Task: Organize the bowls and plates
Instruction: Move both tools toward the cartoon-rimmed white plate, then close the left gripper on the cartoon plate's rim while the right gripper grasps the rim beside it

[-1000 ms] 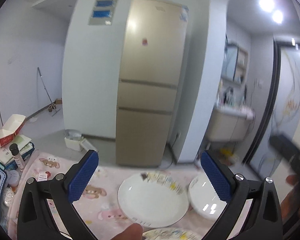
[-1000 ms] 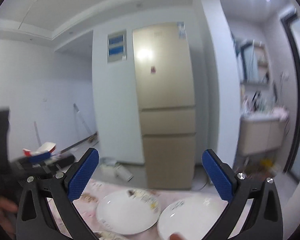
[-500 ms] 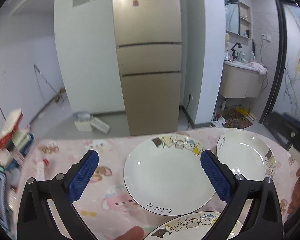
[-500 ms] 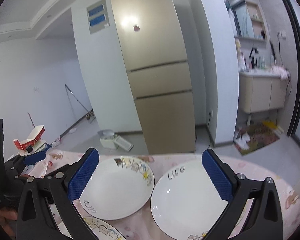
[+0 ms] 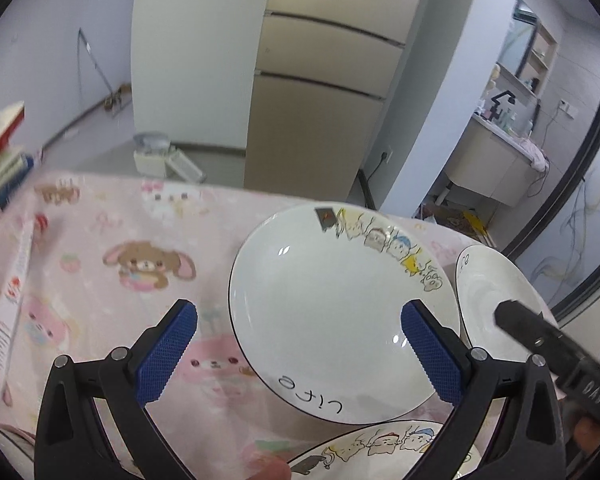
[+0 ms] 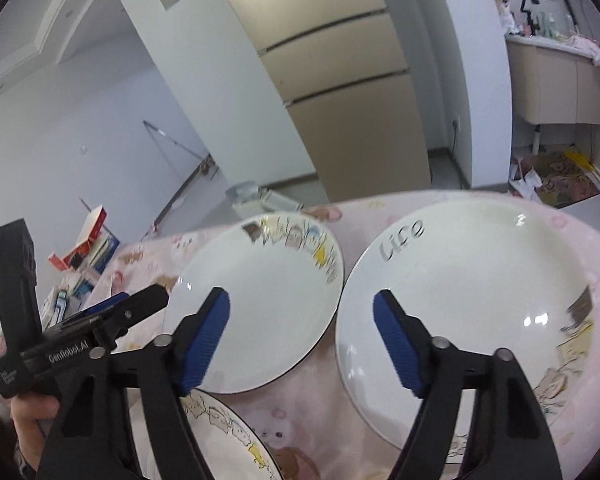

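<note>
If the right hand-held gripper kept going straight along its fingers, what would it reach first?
Probably the gap between the two plates: the right hand-held gripper points between the left plate and the right plate, so likely a rim or the pink cloth. Depth is unclear.

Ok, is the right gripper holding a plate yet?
No. The right gripper has just been closing, but its pads grip nothing; the plates lie flat on the tablecloth.

Third plate (image 5: 384,454) cut off below
</note>
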